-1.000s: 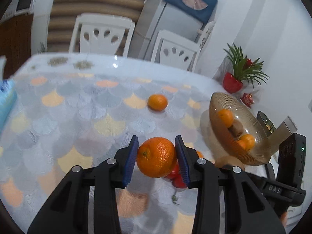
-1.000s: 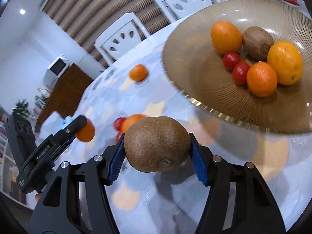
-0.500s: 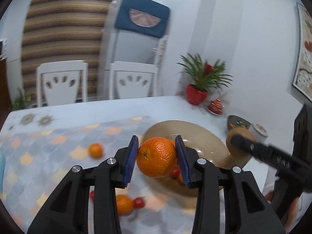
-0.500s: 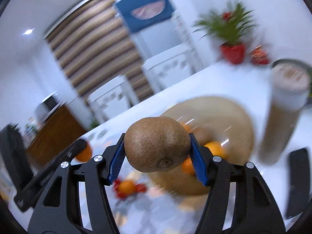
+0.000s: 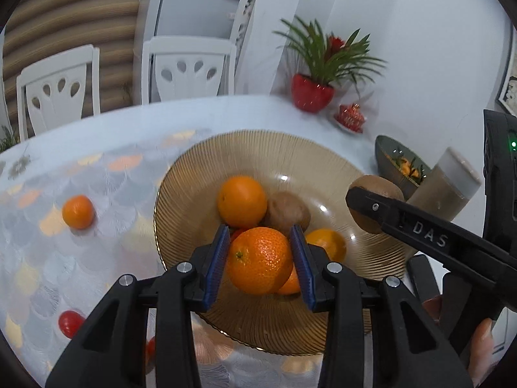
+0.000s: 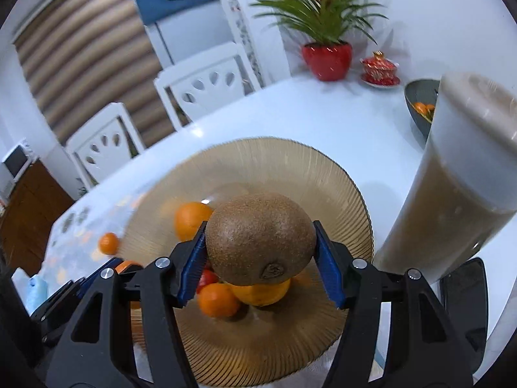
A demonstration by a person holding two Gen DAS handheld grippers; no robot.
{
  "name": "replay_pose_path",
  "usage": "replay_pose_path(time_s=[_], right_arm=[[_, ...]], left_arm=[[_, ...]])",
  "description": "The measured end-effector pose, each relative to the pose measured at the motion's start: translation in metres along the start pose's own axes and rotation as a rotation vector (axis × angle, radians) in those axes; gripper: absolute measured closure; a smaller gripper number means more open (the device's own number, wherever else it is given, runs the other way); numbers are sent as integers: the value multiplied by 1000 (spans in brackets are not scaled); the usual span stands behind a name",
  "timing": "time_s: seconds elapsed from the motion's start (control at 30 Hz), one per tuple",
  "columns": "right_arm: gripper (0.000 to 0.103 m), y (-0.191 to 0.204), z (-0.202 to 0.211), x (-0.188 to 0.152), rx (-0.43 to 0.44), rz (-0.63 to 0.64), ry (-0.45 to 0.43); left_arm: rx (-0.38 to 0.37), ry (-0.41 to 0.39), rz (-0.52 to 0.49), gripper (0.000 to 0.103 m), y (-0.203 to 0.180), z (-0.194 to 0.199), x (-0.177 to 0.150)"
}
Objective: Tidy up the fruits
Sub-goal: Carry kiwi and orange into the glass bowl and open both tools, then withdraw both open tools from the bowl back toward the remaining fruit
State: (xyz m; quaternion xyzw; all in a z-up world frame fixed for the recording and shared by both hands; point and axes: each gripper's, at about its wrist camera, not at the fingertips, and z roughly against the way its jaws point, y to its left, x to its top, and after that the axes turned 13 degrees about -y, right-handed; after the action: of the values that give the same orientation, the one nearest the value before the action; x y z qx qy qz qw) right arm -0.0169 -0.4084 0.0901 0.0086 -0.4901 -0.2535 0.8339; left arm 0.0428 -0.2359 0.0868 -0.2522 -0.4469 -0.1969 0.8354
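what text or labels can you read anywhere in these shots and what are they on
"DAS": raised letters on the finger of the right gripper, seen from the left wrist view; a mark before them is too blurred to read.
No readable text on the tall cup, the amber bowl, the red pot or the left gripper.

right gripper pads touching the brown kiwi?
Touching. The right wrist view shows both blue pads pressed against the brown fuzzy kiwi held by the right gripper.
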Motion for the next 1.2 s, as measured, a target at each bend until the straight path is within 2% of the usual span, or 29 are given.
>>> replay_pose_path(time_s=[0.1,0.13,0.17,0.23,0.37,0.47,0.63,0.9,1.1,1.2], right_arm=[[40,1,-7,-2,-11,7,5],[40,1,-7,-2,-14,10,2],[40,1,-8,-1,-15,7,-3],[37,0,-3,0,-8,1,-18],[27,8,22,9,-11,43,-109],[27,15,41,11,18,63,-147],[22,34,61,4,58,101,-160],[22,77,94,-19,169,179,-168],[21,117,111,-56,262,289,-160],[20,135,110,-83,348,338,-136]], left_arm=[[-4,11,-5,65,0,-6,-1],[-10,1,-5,60,0,-5,0],[-10,-7,-2,42,0,-3,1],[-7,-43,16,23,1,3,3],[1,-73,35,23,12,21,9],[14,-89,75,23,26,36,11],[37,-123,119,23,47,69,10],[99,-173,151,21,75,125,-3],[189,-173,197,17,109,157,-28],[300,-160,188,13,129,165,-47]])
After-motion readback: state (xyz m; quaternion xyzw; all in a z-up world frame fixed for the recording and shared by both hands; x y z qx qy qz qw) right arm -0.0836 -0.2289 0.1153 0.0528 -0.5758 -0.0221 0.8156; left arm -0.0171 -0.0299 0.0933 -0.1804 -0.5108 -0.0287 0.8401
